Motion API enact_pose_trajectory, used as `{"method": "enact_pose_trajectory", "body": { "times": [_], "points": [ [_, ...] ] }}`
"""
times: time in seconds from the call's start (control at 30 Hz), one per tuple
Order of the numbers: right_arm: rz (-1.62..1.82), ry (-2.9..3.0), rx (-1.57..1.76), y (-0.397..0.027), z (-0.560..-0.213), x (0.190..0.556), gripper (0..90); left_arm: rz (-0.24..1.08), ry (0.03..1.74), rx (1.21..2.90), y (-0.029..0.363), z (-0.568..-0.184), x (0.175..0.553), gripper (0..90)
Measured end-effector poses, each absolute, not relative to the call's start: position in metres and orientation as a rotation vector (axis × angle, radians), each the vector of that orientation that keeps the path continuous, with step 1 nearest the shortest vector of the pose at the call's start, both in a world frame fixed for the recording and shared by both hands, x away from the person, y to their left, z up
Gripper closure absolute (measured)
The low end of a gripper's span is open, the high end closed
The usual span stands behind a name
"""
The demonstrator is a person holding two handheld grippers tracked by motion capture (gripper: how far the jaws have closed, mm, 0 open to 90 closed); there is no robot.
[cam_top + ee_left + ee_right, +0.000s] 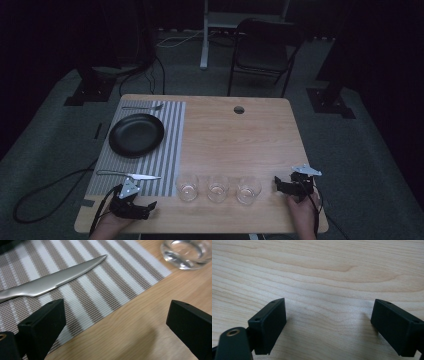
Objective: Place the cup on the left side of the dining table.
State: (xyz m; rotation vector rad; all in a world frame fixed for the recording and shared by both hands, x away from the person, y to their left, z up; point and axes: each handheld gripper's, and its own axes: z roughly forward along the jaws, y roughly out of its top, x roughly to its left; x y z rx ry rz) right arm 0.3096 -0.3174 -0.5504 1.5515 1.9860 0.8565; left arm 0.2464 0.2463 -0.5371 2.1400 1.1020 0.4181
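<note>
Left gripper [113, 322], jaws wide apart and empty, hovers at the striped placemat's [82, 290] near corner, just short of the knife [50, 281] lying on it; a glass [186, 253] stands beyond. Right gripper [328, 326], apparently low, gapes empty over bare table [317, 270].

High view: fixed above near table [240, 145] edge, facing forward-down, far. Left gripper view: low, close, sharing knife [50, 281] and striped placemat [105, 287] at lower left. Right gripper view: close over bare wood.
</note>
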Motion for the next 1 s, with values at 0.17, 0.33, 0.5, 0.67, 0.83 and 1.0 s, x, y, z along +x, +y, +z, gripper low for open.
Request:
{"method": "enact_pose_trajectory", "body": {
  "times": [0.17, 0.33, 0.5, 0.67, 0.83, 1.0],
  "points": [
    [0.857, 1.986, 1.552, -0.317, -0.55, 0.31, 12.5, 0.402, 1.068, 2.153, 0.239, -0.536, 0.246, 3.0],
    [0.857, 1.986, 1.552, -0.317, -0.55, 0.31, 12.5, 0.382, 1.037, 2.167, 0.231, -0.538, 0.246, 3.0],
    [0.856, 1.986, 1.552, -0.317, -0.55, 0.31, 12.5, 0.363, 1.014, 2.159, 0.225, -0.536, 0.246, 3.0],
    [0.856, 1.986, 1.551, -0.317, -0.55, 0.31, 12.5, 0.348, 0.988, 2.164, 0.218, -0.536, 0.246, 3.0],
    [0.856, 1.986, 1.551, -0.317, -0.55, 0.31, 12.5, 0.341, 0.955, 2.169, 0.211, -0.536, 0.247, 5.5],
    [0.856, 1.986, 1.552, -0.317, -0.55, 0.31, 12.5, 0.335, 0.926, 2.156, 0.202, -0.533, 0.249, 5.5]
  ]
}}
